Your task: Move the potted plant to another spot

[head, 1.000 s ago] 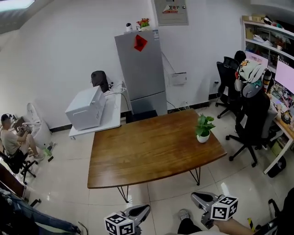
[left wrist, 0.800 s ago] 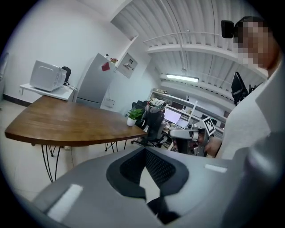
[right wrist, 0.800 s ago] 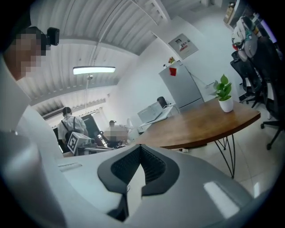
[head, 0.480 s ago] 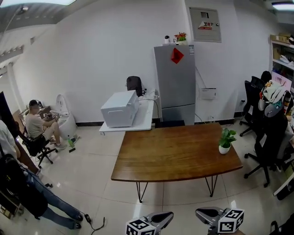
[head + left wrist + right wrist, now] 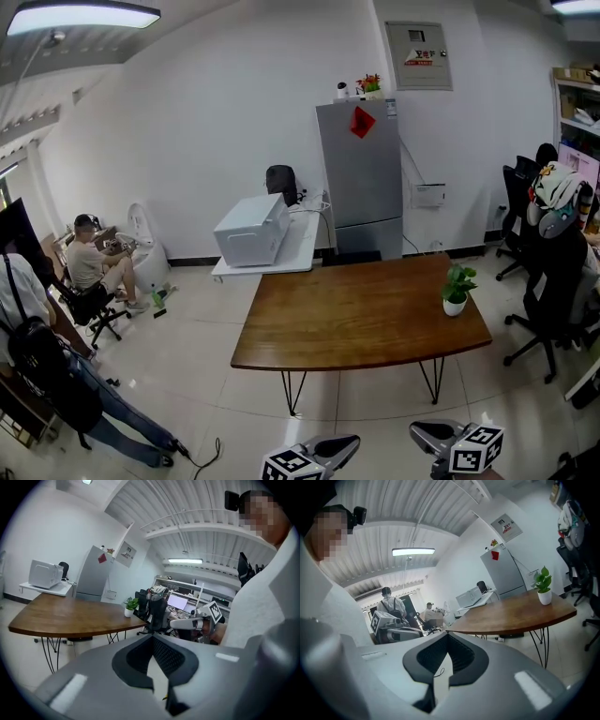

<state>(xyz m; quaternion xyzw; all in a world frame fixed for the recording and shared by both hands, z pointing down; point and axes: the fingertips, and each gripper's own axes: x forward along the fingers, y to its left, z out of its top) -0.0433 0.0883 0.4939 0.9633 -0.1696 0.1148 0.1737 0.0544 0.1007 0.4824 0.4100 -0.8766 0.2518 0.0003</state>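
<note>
Big white room, and the main thing in it is a wooden table (image 5: pixel 356 309) on thin black legs, sitting about in the middle of the floor. Behind it against the back wall is a grey fridge (image 5: pixel 364 173) with a red square stuck on the door and a few small bits on top. Left of the fridge there's a low white bench (image 5: pixel 302 251) with a white boxy appliance (image 5: pixel 251 230) on it. Over on the right is a black office chair (image 5: pixel 553 291) with a helmet (image 5: pixel 555 186) perched on its back. One person (image 5: pixel 98 272) is seated in the far left corner, and another (image 5: pixel 37 361) stands at the left edge with a dark bag slung on their back.

The plant (image 5: pixel 456 289) is a little green one in a white pot. It's upright on the table, near the right end, with nothing touching it.

Both grippers are down low on the near side of the table, over the floor and well apart from the plant. The left gripper (image 5: pixel 351 441) has its jaws closed tip to tip with nothing between them. Same story for the right gripper (image 5: pixel 416 431): jaws pressed together, empty
</note>
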